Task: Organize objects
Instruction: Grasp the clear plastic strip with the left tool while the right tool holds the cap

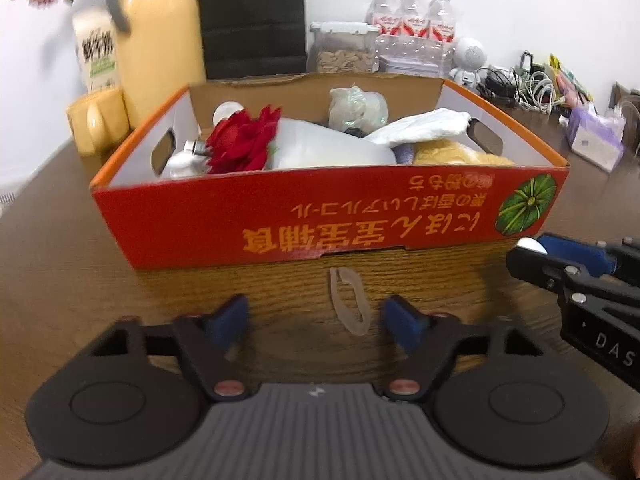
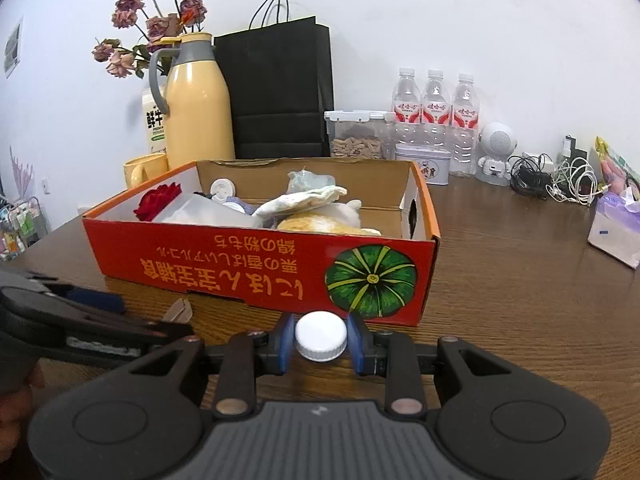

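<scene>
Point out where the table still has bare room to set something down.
Bare wood lies right of the box, between it and the tissue pack, and left of the box before the mug. The strip in front is tight: a rubber band and both tools sit there. The back wall row, from jug to cables, is crowded.

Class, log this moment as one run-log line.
left gripper: open above pale rubber band | right gripper: shut on white plastic cap | red cardboard box: behind
</scene>
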A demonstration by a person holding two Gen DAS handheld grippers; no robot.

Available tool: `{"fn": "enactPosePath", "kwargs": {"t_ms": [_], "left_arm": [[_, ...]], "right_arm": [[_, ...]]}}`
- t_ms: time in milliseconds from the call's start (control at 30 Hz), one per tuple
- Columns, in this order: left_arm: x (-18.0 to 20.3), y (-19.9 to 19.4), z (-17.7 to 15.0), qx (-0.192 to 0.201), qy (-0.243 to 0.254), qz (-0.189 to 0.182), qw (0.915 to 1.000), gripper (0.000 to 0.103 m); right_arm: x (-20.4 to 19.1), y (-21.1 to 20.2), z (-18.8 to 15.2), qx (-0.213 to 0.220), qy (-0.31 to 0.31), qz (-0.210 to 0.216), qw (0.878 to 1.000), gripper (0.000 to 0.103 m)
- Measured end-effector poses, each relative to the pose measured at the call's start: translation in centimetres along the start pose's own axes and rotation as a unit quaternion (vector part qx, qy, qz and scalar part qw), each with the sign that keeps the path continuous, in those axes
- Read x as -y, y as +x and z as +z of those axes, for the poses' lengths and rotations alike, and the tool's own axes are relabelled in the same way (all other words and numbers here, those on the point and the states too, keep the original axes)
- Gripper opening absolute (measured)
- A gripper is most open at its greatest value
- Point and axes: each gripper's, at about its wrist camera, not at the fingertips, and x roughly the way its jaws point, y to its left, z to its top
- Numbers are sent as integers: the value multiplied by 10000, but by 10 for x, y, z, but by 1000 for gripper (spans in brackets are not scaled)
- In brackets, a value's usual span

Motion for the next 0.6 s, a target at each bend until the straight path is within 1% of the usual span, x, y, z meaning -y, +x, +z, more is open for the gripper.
{"fn": "enactPosePath", "kwargs": {"t_ms": [33, 67, 100, 200, 400, 600], "left_arm": [[1, -2, 0, 26, 23, -82, 10000, 42], [3, -4, 0, 50, 64, -103, 9999, 14], [4, -5, 1, 41, 49, -151, 9999, 5], [0, -6, 0, 58, -184, -270, 9994, 5], [2, -13, 0, 188, -130, -322, 9992, 5], [-1, -33, 3, 452, -125, -421, 9980, 5]], "right_arm": [[0, 0, 0, 0, -13, 3, 10000, 27], [-1, 0, 0, 2, -21, 5, 10000, 27], [-1, 0, 0, 5, -25, 2, 10000, 27], [-2, -1, 0, 10, -35, 3, 10000, 27], [-4, -3, 0, 76, -111, 25, 9999, 27], [-10, -14, 2, 316, -239, 49, 9992, 27]]}}
